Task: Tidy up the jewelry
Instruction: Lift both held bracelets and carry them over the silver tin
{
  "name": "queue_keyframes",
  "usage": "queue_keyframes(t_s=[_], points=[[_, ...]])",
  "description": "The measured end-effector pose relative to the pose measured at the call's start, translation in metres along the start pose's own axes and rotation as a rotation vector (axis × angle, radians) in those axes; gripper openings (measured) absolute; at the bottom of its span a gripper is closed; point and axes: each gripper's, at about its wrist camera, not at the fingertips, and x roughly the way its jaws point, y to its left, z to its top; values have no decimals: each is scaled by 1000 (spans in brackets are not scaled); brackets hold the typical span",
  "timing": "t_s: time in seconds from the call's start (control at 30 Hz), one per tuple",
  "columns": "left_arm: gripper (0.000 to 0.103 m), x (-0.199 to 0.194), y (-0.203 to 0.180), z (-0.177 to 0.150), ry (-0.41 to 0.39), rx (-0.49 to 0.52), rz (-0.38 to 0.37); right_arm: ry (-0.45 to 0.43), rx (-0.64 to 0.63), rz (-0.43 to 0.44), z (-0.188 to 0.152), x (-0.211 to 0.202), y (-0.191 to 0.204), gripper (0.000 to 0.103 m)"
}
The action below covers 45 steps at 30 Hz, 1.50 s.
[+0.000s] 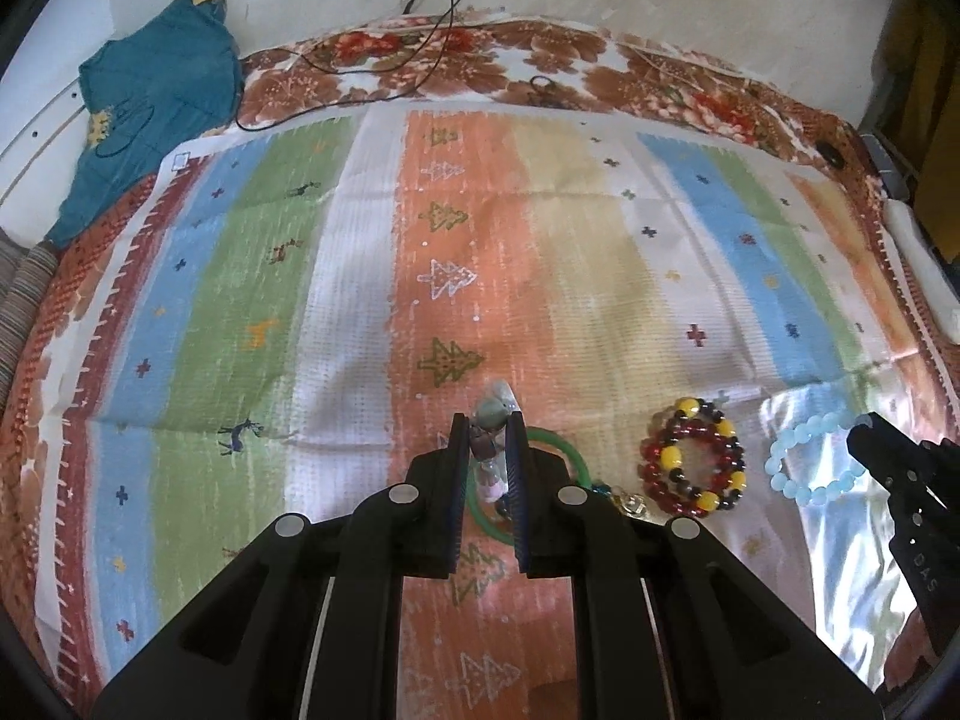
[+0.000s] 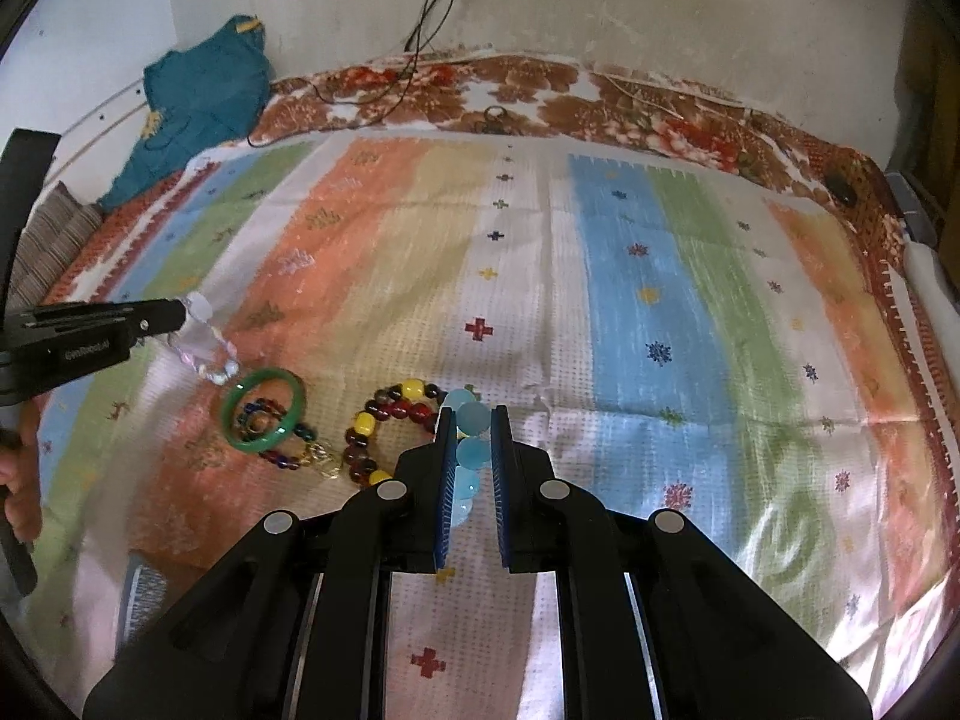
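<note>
My left gripper [image 1: 487,423] is shut on a pale clear-bead bracelet [image 1: 491,414], which hangs above the striped cloth [image 1: 360,276]; from the right wrist view the same bracelet [image 2: 207,348] dangles from the left gripper [image 2: 180,312]. My right gripper [image 2: 471,417] is shut on a light-blue bead bracelet [image 2: 468,450], also seen at the right gripper [image 1: 864,426] as a pale-blue bracelet [image 1: 798,468]. A green bangle [image 2: 262,411] lies on the cloth over a dark multicoloured bead strand [image 2: 288,456]. A red, yellow and black bead bracelet [image 1: 696,459] lies beside them.
The striped cloth covers a floral bedspread [image 1: 540,54] against a white wall. A teal garment [image 1: 156,96] lies at the back left, with black cables [image 1: 432,30] trailing down the wall. A person's hand [image 2: 18,480] holds the left gripper's handle.
</note>
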Motion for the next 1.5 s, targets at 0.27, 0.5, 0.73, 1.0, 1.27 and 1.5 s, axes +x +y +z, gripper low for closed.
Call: queue_keyframes(t_s=[0.27,0.5,0.73,1.0,1.27,1.5], points=[[12,-34,-16,-5,-55,83,-48,-67,-11,38,0,-25,9,12],[12,-61,-23,-13,-100,98,-62,-110,-40,54,-2,-47,21,12],[12,-77,-18,-26,-81,68,-72,-138,-69,66,-5,-67,32,12],[12,-95,-14,-44,-82,50,-116,-153,-94,91,-12,-83,42,12],[12,-128,-25,-56,-129,74,-129,-165,-81,115,-19,-100,41,12],[12,-140,-32,-67,-145,102,-125,-172,-67,133,-25,-112,41,12]])
